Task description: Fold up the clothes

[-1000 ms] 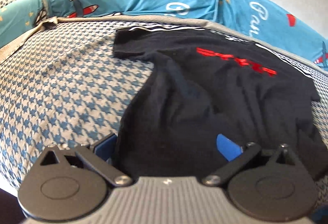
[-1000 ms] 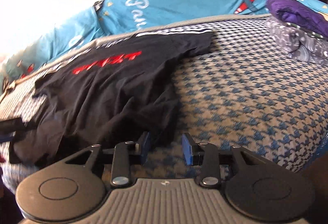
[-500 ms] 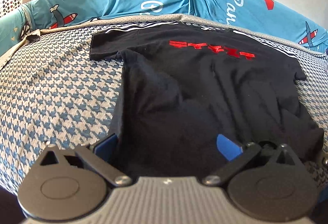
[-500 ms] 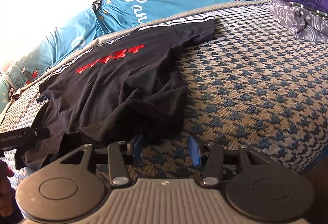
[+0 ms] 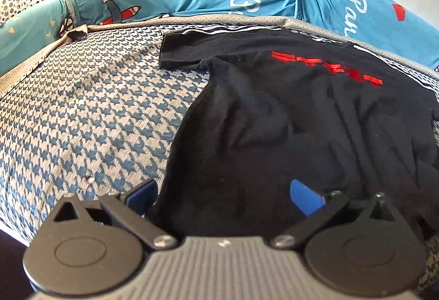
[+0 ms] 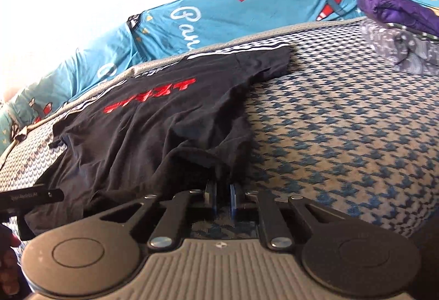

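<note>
Left wrist: black T-shirt [image 5: 288, 119] collar away, lengthwise.

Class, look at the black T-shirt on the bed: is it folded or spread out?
Spread out, not yet folded. The black T-shirt lies open on the houndstooth bed cover, both sleeves out, red lettering showing, its lower part rumpled.

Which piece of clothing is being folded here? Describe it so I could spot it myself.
On the blue-and-cream checked mattress, near the teal airplane-print bedding, lies a black T-shirt. Red lettering marks it, unlike the purple and grey folded clothes.
</note>
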